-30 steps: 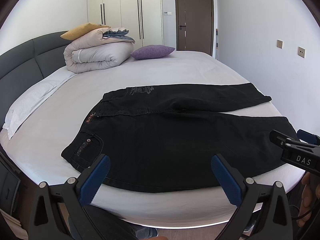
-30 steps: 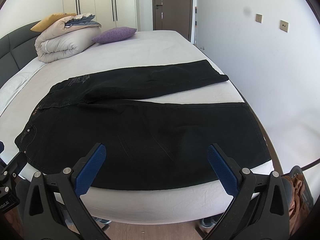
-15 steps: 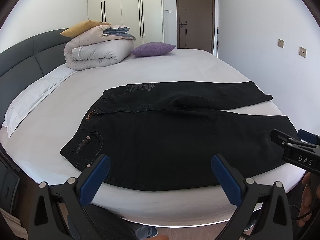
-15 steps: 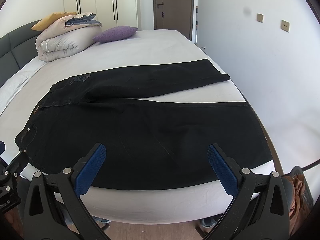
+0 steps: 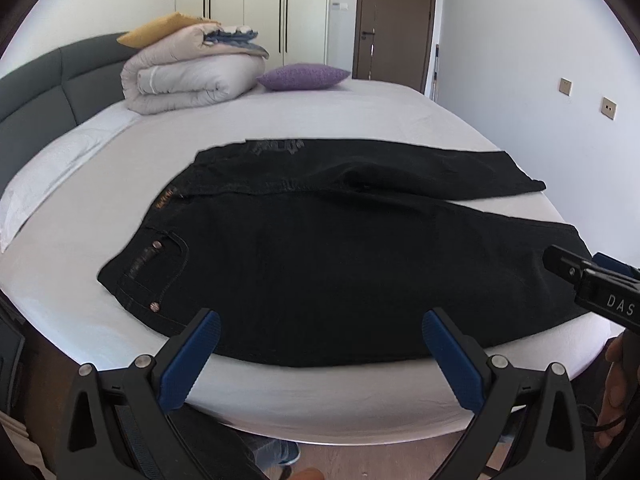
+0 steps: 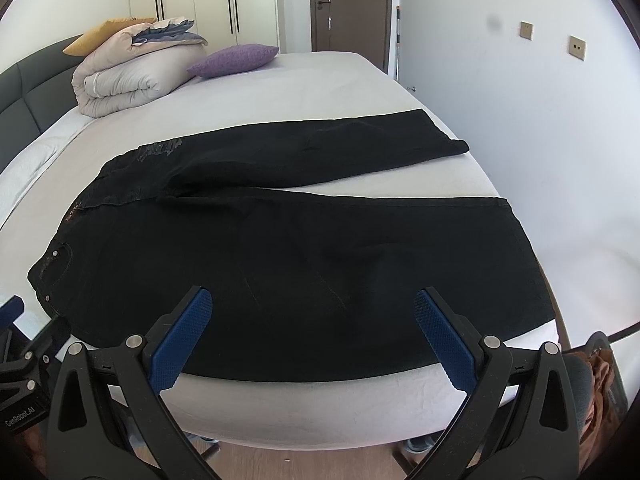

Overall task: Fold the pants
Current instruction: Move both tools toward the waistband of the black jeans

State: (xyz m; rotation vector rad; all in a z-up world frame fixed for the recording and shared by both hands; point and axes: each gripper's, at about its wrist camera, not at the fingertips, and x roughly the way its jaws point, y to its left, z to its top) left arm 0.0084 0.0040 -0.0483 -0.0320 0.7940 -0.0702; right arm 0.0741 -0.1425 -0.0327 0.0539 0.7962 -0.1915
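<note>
Both the left tongs (image 5: 320,346) and right tongs (image 6: 314,326), spread wide and empty, have edged closer to the black pants (image 5: 340,256) lying flat along the bed's (image 5: 360,120) near edge, so grasping looks imminent.

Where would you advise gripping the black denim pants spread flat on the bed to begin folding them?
Probably the black denim pants at the near leg's edge, approached from the bed's near side with both open tools: left tool toward the waistband, right tool toward the hem.
</note>
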